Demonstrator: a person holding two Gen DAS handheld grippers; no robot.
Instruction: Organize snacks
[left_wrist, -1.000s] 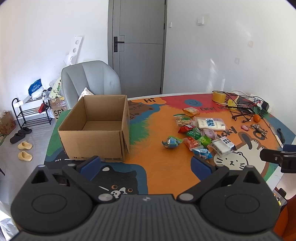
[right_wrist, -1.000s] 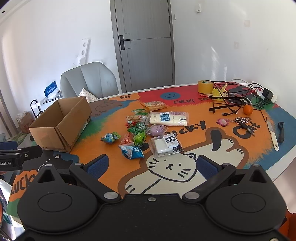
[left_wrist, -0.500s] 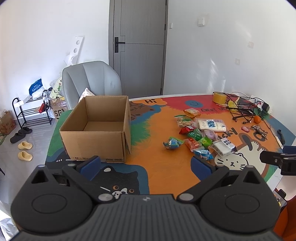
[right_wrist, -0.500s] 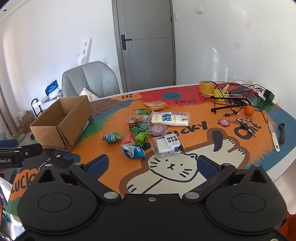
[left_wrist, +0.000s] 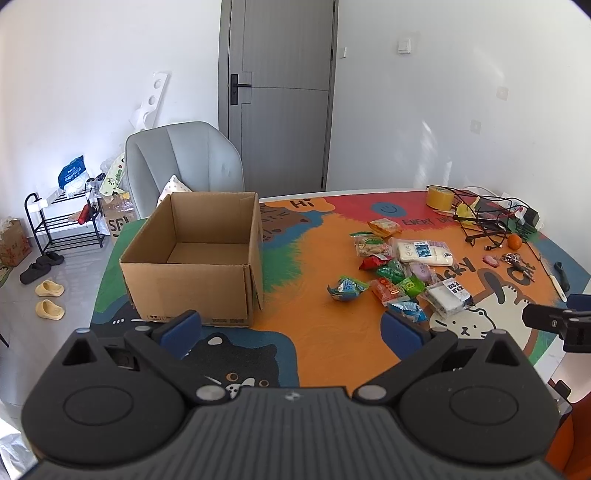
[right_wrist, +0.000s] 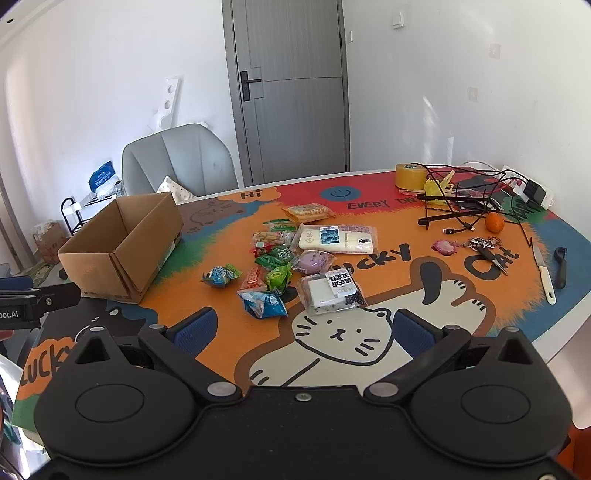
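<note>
Here both grippers' fingers (left_wrist: 181, 326) (right_wrist: 410, 332) gape beside crinkly snacks (right_wrist: 280, 266), square cardboard box (left_wrist: 195, 258)

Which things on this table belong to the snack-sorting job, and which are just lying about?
For the job:
cardboard box
snack packets
left gripper, open
right gripper, open

Just lying about:
tape roll
orange
keys
knife
cables
</note>
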